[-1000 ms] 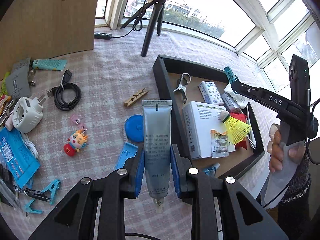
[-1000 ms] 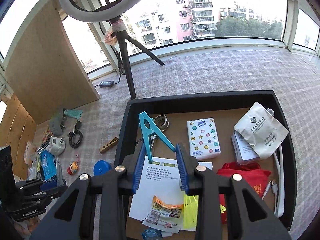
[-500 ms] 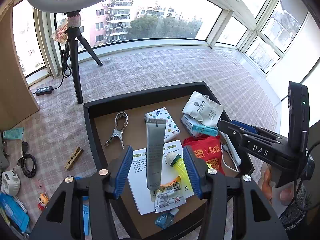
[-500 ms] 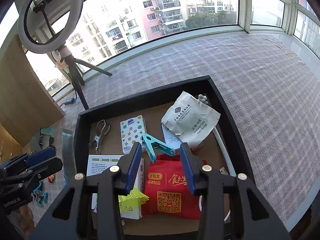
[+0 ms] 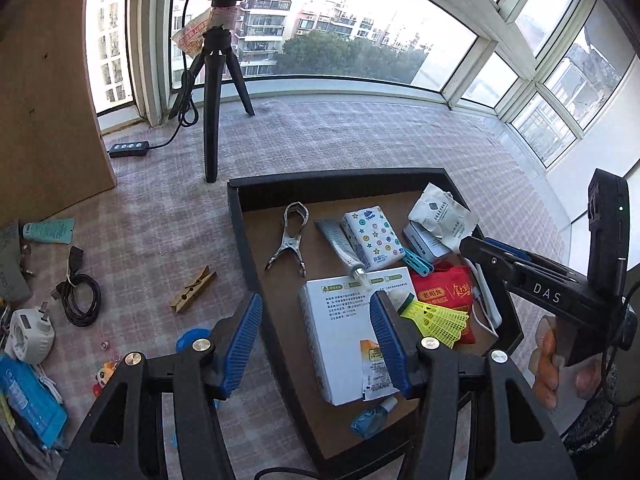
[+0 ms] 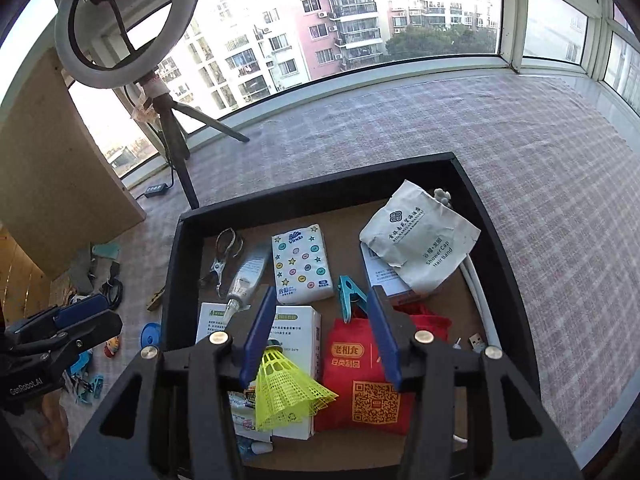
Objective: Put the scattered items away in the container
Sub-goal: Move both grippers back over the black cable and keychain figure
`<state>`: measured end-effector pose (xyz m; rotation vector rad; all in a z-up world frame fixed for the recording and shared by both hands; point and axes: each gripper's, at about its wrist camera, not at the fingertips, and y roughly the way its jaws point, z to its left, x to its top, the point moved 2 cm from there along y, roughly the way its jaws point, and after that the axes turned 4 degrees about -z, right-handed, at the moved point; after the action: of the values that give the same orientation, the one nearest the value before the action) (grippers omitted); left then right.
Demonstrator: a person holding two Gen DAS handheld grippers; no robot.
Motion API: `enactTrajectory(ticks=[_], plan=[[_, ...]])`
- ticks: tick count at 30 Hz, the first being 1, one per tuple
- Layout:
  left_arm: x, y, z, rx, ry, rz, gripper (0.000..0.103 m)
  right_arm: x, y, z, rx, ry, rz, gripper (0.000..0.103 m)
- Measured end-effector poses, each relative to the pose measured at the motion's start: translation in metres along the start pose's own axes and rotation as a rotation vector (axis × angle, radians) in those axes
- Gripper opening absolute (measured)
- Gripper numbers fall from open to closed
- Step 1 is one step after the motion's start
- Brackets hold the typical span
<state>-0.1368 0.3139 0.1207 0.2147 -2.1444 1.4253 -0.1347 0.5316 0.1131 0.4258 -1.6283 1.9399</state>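
Note:
The black tray (image 5: pixel 240 216) (image 6: pixel 184 240) holds a grey tube (image 5: pixel 338 242) (image 6: pixel 246 276), a teal clip (image 5: pixel 416 261) (image 6: pixel 349 294), a tissue pack (image 5: pixel 374 236), a white box (image 5: pixel 340 336), a red bag (image 6: pixel 368 380), a yellow shuttlecock (image 6: pixel 288 392), a metal clamp (image 5: pixel 290 236) and a shower-cap pouch (image 6: pixel 420 240). My left gripper (image 5: pixel 316 344) is open and empty over the tray's left edge. My right gripper (image 6: pixel 320 336) is open and empty above the box and bag. Each gripper shows in the other's view, the left (image 6: pixel 76 320) and the right (image 5: pixel 520 260).
On the checked cloth left of the tray lie a wooden clothespin (image 5: pixel 192 288), a black cable (image 5: pixel 78 296), a white plug (image 5: pixel 28 332), a teal tube (image 5: pixel 50 230), a blue disc (image 5: pixel 192 338), a small doll (image 5: pixel 104 372) and blue packs (image 5: pixel 28 404). A tripod (image 5: pixel 212 112) stands behind.
The left gripper carried the grey tube over the tray, opened and let it fall beside the tissue pack. The right gripper released the teal clip in the tray; both jaws now stand wide.

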Motion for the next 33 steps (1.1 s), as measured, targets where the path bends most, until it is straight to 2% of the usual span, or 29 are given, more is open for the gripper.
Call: enactTrajectory(ticks=[9,14,17,25,33], plan=[[-0.038,-0.017,0.097,0.104,-0.078,0.009,0.054,0.002,0.023,0.081,0.087,-0.151,0.043,0.047],[-0.066,-0.018,0.151,0.125,-0.120,0.038,0.054,-0.003,0.041,0.141,0.153,-0.264,0.086,0.047],[-0.078,-0.019,0.171,0.119,-0.110,0.038,0.054,-0.006,0.058,0.182,0.199,-0.335,0.122,0.047],[-0.089,-0.008,0.184,0.102,-0.082,0.021,0.054,-0.024,0.119,0.280,0.298,-0.490,0.217,0.047],[-0.090,0.005,0.176,0.114,-0.013,0.020,0.054,-0.031,0.172,0.323,0.298,-0.592,0.273,0.047]])
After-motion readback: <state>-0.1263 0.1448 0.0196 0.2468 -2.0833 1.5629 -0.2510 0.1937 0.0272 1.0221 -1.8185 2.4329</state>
